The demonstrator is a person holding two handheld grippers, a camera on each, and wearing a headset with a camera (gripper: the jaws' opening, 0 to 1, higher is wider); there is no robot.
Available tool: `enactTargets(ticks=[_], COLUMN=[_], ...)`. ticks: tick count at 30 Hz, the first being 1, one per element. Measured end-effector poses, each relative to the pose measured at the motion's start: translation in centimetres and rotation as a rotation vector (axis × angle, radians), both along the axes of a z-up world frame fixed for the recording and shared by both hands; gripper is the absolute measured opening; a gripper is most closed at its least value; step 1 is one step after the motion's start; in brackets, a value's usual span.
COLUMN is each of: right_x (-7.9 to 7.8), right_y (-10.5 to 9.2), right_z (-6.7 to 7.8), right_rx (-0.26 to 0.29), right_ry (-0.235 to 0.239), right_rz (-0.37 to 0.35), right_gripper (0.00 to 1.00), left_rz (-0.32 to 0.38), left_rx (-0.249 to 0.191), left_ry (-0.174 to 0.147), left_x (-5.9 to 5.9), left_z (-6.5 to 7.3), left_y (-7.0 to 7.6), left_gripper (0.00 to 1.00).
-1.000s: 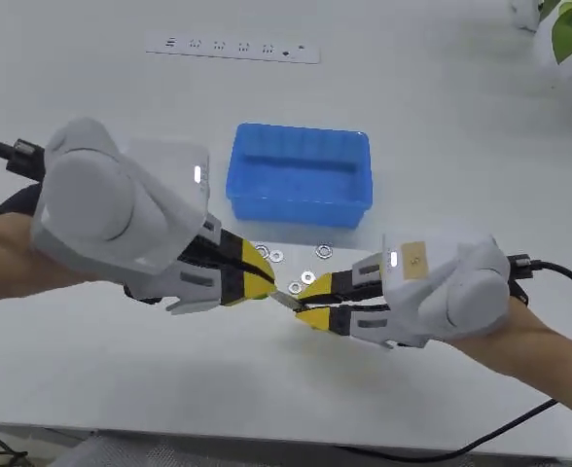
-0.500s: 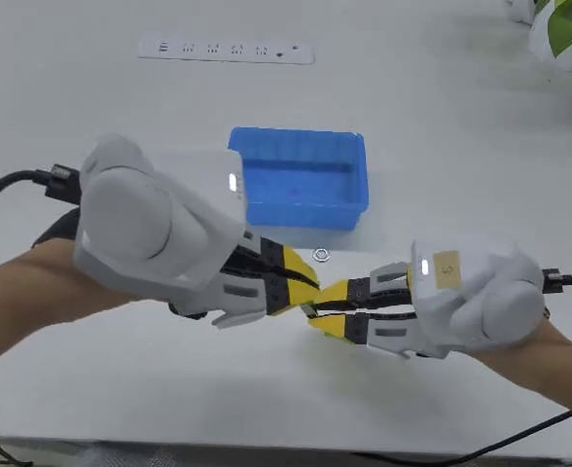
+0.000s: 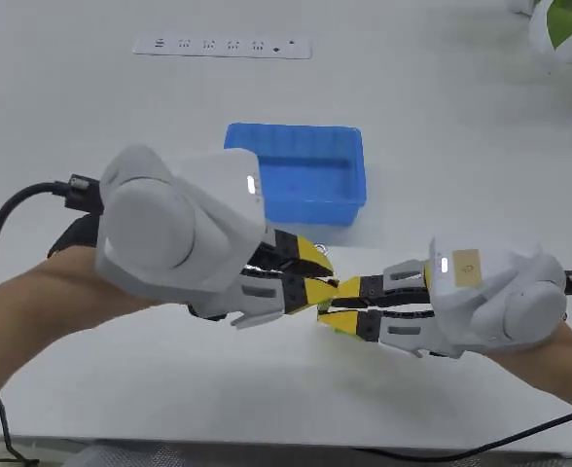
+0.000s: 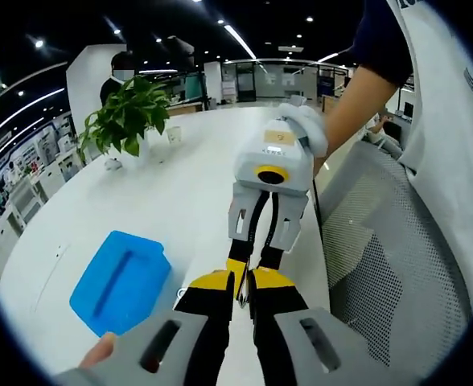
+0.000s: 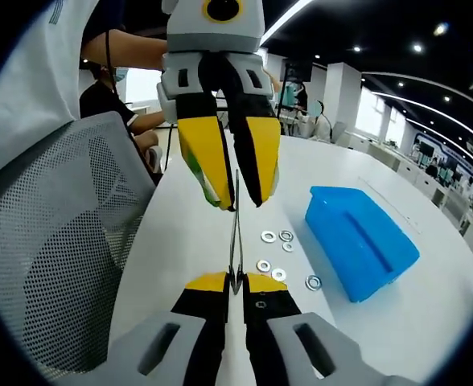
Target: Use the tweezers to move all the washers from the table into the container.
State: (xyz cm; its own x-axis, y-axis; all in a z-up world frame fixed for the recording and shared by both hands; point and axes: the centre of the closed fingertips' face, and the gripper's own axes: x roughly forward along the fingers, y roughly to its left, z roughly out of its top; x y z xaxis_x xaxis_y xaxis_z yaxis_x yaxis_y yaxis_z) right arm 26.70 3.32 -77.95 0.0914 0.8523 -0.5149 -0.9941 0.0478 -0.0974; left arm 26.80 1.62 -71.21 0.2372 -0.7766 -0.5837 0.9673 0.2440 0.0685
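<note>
The left tongs (image 3: 327, 276) and the right tongs (image 3: 327, 305) were pictured tip to tip over the white table (image 3: 442, 126), on the near side of the blue container (image 3: 305, 208). A slim pair of metal tweezers (image 5: 235, 233) was stretched between them. In the right gripper view, one end was clamped in the closed jaws of the right tongs. The other end was pinched between the yellow jaws of the left tongs, which were drawn together around it. Several washers (image 5: 269, 236) were seen lying flat on the table just beside the container's near long wall, outside it and apart from both tongs. A white power strip (image 3: 223, 46) was seen on the table well beyond the container's far wall. A leafy potted plant (image 4: 128, 121) was seen farther off past the container, and a mesh-backed chair (image 5: 59, 217) was caught at the table's edge opposite the container.
</note>
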Motion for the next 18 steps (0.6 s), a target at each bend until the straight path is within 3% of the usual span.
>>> enactTargets(ticks=[3, 7, 10, 15, 18], right_x=[0.0, 0.0, 0.1, -0.1, -0.1], right_y=[0.1, 0.1, 0.1, 0.0, 0.0], right_z=[0.0, 0.0, 0.0, 0.0, 0.0], right_rx=[0.001, -0.004, -0.007, -0.008, -0.009], right_ry=[-0.002, -0.006, -0.004, -0.001, 0.003], right_rz=[-0.001, 0.004, 0.003, 0.008, 0.006], right_gripper=[0.07, 0.07, 0.07, 0.07, 0.07], left_rz=[-0.011, -0.027, -0.049, -0.057, -0.062], left_rx=[0.009, -0.027, -0.008, -0.028, -0.040], left_ry=[-0.002, -0.018, -0.039, -0.010, -0.012], left_x=[-0.1, -0.2, -0.2, -0.4, -0.4], left_z=[-0.2, 0.4, 0.2, 0.2, 0.0], left_y=[-0.1, -1.0, -1.0, -1.1, -1.1], left_gripper=[0.11, 0.10, 0.06, 0.06, 0.06])
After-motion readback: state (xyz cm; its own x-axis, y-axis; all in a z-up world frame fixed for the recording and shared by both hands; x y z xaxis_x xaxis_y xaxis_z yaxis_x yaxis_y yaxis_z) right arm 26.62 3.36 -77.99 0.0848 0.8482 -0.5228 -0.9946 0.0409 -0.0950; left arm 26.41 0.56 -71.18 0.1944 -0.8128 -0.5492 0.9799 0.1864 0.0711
